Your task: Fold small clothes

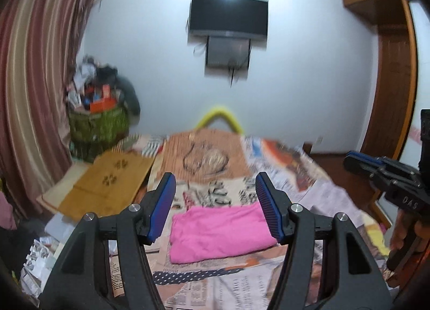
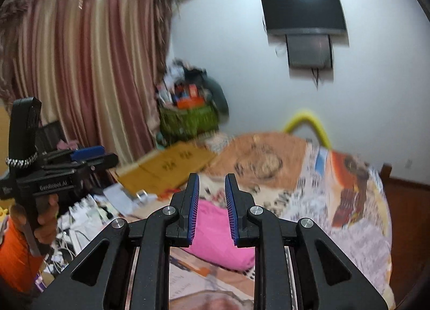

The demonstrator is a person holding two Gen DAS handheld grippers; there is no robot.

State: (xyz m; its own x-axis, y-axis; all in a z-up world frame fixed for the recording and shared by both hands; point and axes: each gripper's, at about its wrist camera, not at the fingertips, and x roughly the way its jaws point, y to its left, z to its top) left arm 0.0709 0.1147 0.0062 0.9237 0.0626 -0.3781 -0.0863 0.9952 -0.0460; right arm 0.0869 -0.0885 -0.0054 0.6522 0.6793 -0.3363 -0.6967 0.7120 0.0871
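Both claws hang empty, left gripper (image 1: 215, 204) jaws well apart and right gripper (image 2: 212, 209) jaws narrowly apart, above the pink cloth (image 1: 219, 232) lying folded on the printed bedspread (image 1: 309, 175), likely soft, light, best pinched at an edge, "GenRobot.AI" legible on the left handle, wall TV (image 1: 228, 17) beyond.

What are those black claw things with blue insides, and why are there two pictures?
They are hand-held grabbers; a person holds one in each hand. Each carries its own camera, so each picture looks along one grabber's fingers. One shows the left gripper, open and empty. The other shows the right gripper, its jaws a narrow gap apart, also empty. Both are above a bed with a patterned bedspread. A folded pink cloth lies on it. Nothing is held.
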